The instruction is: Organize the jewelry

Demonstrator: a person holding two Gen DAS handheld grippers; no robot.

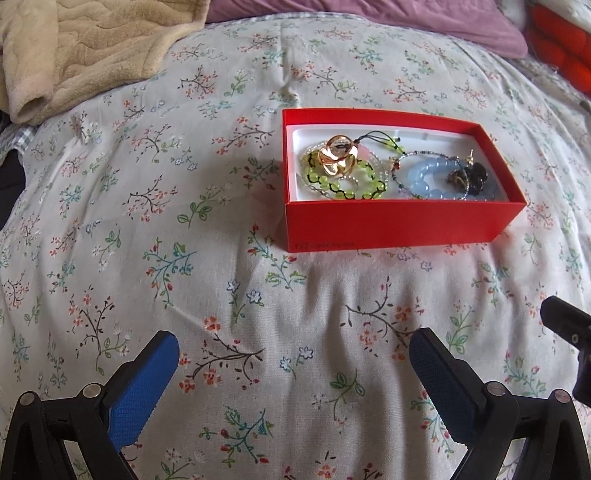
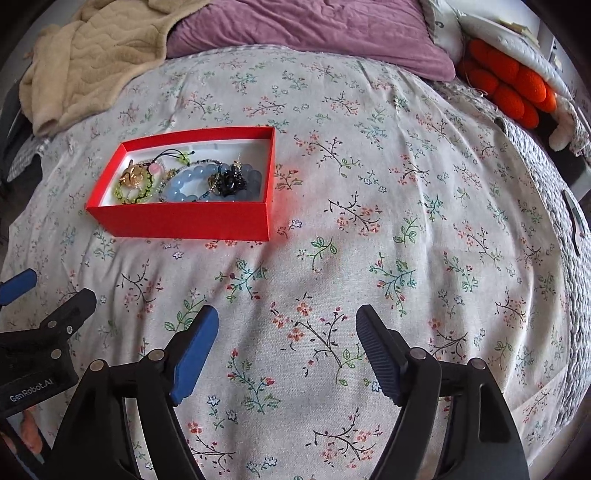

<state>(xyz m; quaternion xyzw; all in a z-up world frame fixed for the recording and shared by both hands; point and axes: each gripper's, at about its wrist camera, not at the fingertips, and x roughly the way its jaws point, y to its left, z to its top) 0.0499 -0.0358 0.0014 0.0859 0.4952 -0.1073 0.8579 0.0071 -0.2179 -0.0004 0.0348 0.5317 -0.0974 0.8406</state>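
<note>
An open red box (image 1: 399,225) sits on the floral bedspread; it also shows in the right wrist view (image 2: 184,221). Inside lie a gold flower piece (image 1: 338,157), a green bead bracelet (image 1: 332,186), a blue bead bracelet (image 1: 424,181) and a dark piece (image 1: 476,177). My left gripper (image 1: 295,354) is open and empty, hovering over the bed in front of the box. My right gripper (image 2: 286,325) is open and empty, to the right of the box. The left gripper's body (image 2: 44,332) shows at the right view's left edge.
A beige blanket (image 1: 85,48) lies at the back left. A purple pillow (image 2: 314,33) lies at the back. An orange plush item (image 2: 513,85) sits at the back right. The bed edge runs down the right side (image 2: 554,206).
</note>
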